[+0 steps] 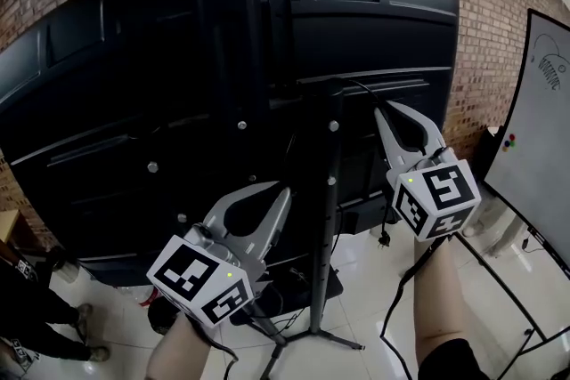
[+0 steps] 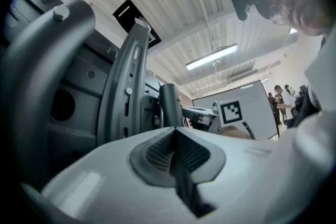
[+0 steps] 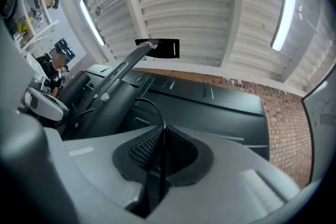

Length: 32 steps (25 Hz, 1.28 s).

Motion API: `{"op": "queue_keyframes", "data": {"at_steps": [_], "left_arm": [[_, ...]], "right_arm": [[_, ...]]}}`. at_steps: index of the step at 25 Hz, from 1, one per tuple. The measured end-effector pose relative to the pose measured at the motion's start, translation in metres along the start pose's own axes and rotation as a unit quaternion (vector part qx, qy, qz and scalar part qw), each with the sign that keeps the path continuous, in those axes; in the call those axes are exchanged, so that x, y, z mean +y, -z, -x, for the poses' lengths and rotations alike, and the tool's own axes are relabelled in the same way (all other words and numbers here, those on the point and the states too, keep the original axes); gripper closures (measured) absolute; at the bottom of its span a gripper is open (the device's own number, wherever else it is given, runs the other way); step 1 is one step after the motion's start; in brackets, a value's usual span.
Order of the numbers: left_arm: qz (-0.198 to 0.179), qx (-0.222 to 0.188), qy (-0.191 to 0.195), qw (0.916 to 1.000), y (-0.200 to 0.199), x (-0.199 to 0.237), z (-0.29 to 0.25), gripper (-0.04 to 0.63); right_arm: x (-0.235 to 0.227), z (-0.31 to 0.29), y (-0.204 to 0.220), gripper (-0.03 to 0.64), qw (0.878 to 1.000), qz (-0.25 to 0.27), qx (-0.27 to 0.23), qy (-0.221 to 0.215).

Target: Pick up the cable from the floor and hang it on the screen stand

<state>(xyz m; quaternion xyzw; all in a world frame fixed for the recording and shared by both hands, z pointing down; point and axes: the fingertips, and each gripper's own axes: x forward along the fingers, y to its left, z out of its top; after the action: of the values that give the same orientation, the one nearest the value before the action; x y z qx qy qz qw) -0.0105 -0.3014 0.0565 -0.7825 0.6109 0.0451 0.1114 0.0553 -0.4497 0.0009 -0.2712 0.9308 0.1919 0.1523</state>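
A brick wall (image 1: 488,31) backs the black screen (image 1: 116,102) above glossy white floor tiles (image 1: 370,280)

Office-like workroom, brick wall (image 1: 503,31), whiteboard (image 1: 539,165), screen stand (image 1: 331,191)

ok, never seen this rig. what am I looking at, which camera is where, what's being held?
No robot: a person holds a two-fingered gripper in each hand. The head view looks down from the person's head at both, facing the back of a black screen on its stand, over white floor. The other two views ride on the grippers, looking along their fingers. The right gripper is shut on a thin black cable that arcs toward the stand. The left gripper is shut, nothing in it.
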Motion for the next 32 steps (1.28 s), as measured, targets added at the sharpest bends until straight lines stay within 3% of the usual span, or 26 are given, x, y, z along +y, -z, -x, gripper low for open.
{"op": "queue_keyframes", "data": {"at_steps": [9,16,24,32], "left_arm": [[-0.018,-0.011,-0.005,0.9998,0.009,-0.003,0.005,0.591],[-0.015,-0.011,-0.011,0.9998,0.025,-0.005,0.019,0.591],[-0.031,-0.027,-0.059,0.9974,0.025,0.001,0.048,0.591],[-0.029,-0.023,-0.097,0.9946,0.029,-0.004,0.082,0.591]], "right_arm": [[0.039,0.024,0.040,0.586,0.998,-0.057,-0.024,-0.005],[0.054,0.028,0.037,0.586,0.996,-0.070,-0.056,-0.004],[0.058,0.042,0.031,0.577,0.996,-0.024,-0.086,0.014],[0.052,0.075,0.036,0.537,0.995,-0.035,-0.090,0.038]]}}
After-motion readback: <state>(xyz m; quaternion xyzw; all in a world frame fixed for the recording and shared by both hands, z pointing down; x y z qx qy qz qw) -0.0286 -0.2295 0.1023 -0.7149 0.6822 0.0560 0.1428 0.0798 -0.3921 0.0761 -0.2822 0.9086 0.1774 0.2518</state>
